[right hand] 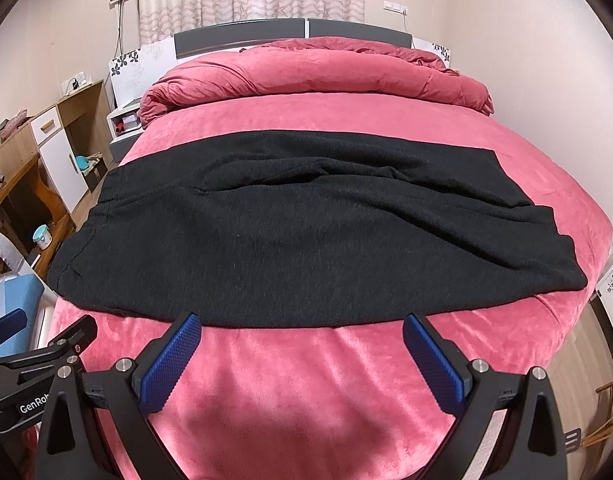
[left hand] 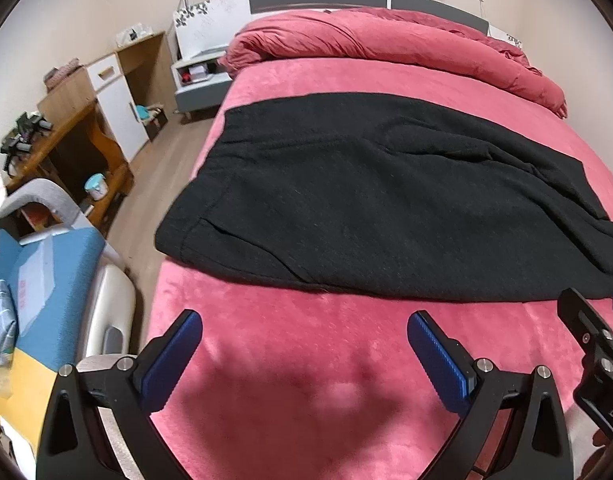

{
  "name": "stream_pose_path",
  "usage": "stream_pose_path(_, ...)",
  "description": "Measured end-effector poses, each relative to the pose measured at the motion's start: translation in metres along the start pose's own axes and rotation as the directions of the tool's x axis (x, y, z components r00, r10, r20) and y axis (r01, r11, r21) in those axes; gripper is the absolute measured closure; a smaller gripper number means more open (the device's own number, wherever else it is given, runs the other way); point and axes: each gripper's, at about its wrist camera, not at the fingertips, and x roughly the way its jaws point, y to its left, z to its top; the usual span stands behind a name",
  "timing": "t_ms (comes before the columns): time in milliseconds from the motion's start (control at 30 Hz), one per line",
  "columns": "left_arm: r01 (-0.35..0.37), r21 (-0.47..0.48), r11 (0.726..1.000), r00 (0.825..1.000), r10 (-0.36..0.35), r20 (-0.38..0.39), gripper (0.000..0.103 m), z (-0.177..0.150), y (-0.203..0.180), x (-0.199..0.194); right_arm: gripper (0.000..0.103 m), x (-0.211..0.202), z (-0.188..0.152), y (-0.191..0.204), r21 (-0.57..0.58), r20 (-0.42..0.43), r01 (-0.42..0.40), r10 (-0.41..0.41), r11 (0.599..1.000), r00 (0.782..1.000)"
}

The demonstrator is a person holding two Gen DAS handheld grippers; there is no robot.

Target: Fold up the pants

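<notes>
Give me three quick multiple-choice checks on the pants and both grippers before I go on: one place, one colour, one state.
1. Where do the pants lie?
A. across the pink bed cover
B. on the floor
C. over the rolled duvet

2. What colour are the pants?
A. blue
B. black
C. red

3. How do the left gripper and right gripper stand?
A. both shut on cloth
B. one open, one shut
C. both open, holding nothing

Answers: 1 A, they spread flat crosswise on the cover; 2 B, dark black cloth; 3 C, blue pads stand apart short of the hem.
</notes>
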Motion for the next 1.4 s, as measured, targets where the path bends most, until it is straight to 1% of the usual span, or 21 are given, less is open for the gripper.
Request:
stream_pose_path(100, 0.04, -0.003, 0.999, 0.999, -0.04, -0.003, 0.0, -0.001, 0.003, 0.003, 0.0, 0.001, -0.001, 0.0, 0.0, -0.005, -0.001, 0.001, 1.0, 1.0)
stream_pose_path(167, 0.113, -0.023, 0.993, 0.994, -0.113, -0.006, 0.0, -0.001, 0.009, 0.004, 0.0, 0.002, -0.001, -0.001, 0.001, -0.008, -0.006, 0.006, 1.0, 1.0)
stream_pose_path(233, 0.193, -0.078, 0.978, 0.981, -0.195, -0.017, 0.0, -0.002, 0.018, 0.008, 0.0, 0.004, 0.0, -0.004, 0.008, -0.012, -0.008, 0.008, 1.0, 1.0)
stream_pose_path(267, 0.203, -0.101, 0.974, 0.978, -0.206, -0.024, 0.0, -0.001, 0.021, 0.01, 0.0, 0.005, 0.0, -0.006, 0.013, -0.014, -0.009, 0.01, 1.0, 1.0)
stream_pose_path(367, 0.205, -0.168, 0.964, 0.97, -0.223, -0.095, 0.001, 0.0, 0.03, 0.024, 0.0, 0.008, -0.001, -0.011, 0.023, -0.016, -0.012, 0.012, 1.0, 1.0)
stream_pose_path(467, 0.183, -0.2, 0.963, 0.974, -0.205, -0.097, 0.003, -0.001, 0.04, 0.03, 0.0, 0.014, -0.001, -0.018, 0.034, -0.028, -0.016, 0.017, 0.999, 0.999)
stream_pose_path(533, 0.227, -0.237, 0.945, 0.963, -0.255, -0.091, 0.003, -0.001, 0.048, 0.033, 0.0, 0.017, -0.002, -0.024, 0.043, -0.031, -0.028, 0.03, 0.999, 0.999)
stream_pose_path(600, 0.273, -0.305, 0.912, 0.946, -0.313, -0.089, 0.003, 0.0, 0.061, 0.039, 0.0, 0.021, -0.002, -0.032, 0.044, -0.027, -0.06, 0.061, 0.997, 0.998)
stream_pose_path(633, 0.293, -0.348, 0.891, 0.935, -0.344, -0.091, 0.003, 0.0, 0.069, 0.044, 0.0, 0.023, -0.003, -0.036, 0.042, -0.026, -0.073, 0.074, 0.996, 0.997)
stream_pose_path(667, 0.3, -0.373, 0.878, 0.93, -0.356, -0.092, 0.003, 0.001, 0.074, 0.048, 0.0, 0.025, -0.003, -0.04, 0.041, -0.024, -0.086, 0.087, 0.995, 0.996)
stream_pose_path(700, 0.296, -0.395, 0.87, 0.93, -0.357, -0.089, 0.003, 0.001, 0.078, 0.052, 0.0, 0.028, -0.004, -0.047, 0.054, -0.012, -0.096, 0.097, 0.994, 0.995)
stream_pose_path(733, 0.282, -0.407, 0.869, 0.937, -0.341, -0.079, 0.003, 0.002, 0.085, 0.054, 0.0, 0.03, -0.005, -0.054, 0.077, -0.012, -0.099, 0.1, 0.992, 0.995)
stream_pose_path(867, 0.221, -0.383, 0.897, 0.97, -0.242, -0.007, 0.003, 0.006, 0.102, 0.057, 0.0, 0.047, -0.007, -0.095, 0.191, -0.086, -0.113, 0.131, 0.975, 0.988)
stream_pose_path(933, 0.201, -0.372, 0.906, 0.976, -0.216, 0.001, 0.006, 0.009, 0.109, 0.062, 0.0, 0.052, -0.009, -0.118, 0.234, -0.094, -0.094, 0.119, 0.968, 0.988)
stream_pose_path(1000, 0.192, -0.377, 0.906, 0.978, -0.208, -0.002, 0.016, 0.012, 0.116, 0.068, 0.0, 0.056, -0.012, -0.144, 0.285, -0.092, -0.082, 0.112, 0.955, 0.989)
stream_pose_path(1067, 0.185, -0.396, 0.899, 0.979, -0.204, -0.007, 0.018, 0.017, 0.122, 0.079, 0.003, 0.06, -0.014, -0.18, 0.364, -0.102, -0.054, 0.097, 0.93, 0.99)
stream_pose_path(1133, 0.173, -0.41, 0.895, 0.98, -0.197, -0.015, 0.02, 0.021, 0.126, 0.088, 0.01, 0.061, -0.015, -0.213, 0.444, -0.091, -0.031, 0.079, 0.896, 0.993)
stream_pose_path(1267, 0.19, -0.421, 0.887, 0.976, -0.217, -0.016, 0.021, 0.029, 0.126, 0.101, 0.011, 0.063, -0.023, -0.278, 0.571, -0.085, 0.042, 0.008, 0.82, 0.996)
stream_pose_path(1300, 0.199, -0.419, 0.886, 0.974, -0.225, -0.012, 0.021, 0.03, 0.127, 0.103, 0.013, 0.065, -0.026, -0.293, 0.594, -0.085, 0.053, -0.003, 0.803, 0.996)
stream_pose_path(1333, 0.195, -0.414, 0.889, 0.976, -0.218, -0.01, 0.021, 0.028, 0.127, 0.103, 0.017, 0.067, -0.029, -0.308, 0.617, -0.087, 0.066, -0.015, 0.784, 0.996)
stream_pose_path(1400, 0.162, -0.404, 0.9, 0.983, -0.185, -0.017, 0.021, 0.03, 0.126, 0.107, 0.018, 0.07, -0.037, -0.336, 0.662, -0.085, 0.078, -0.029, 0.745, 0.996)
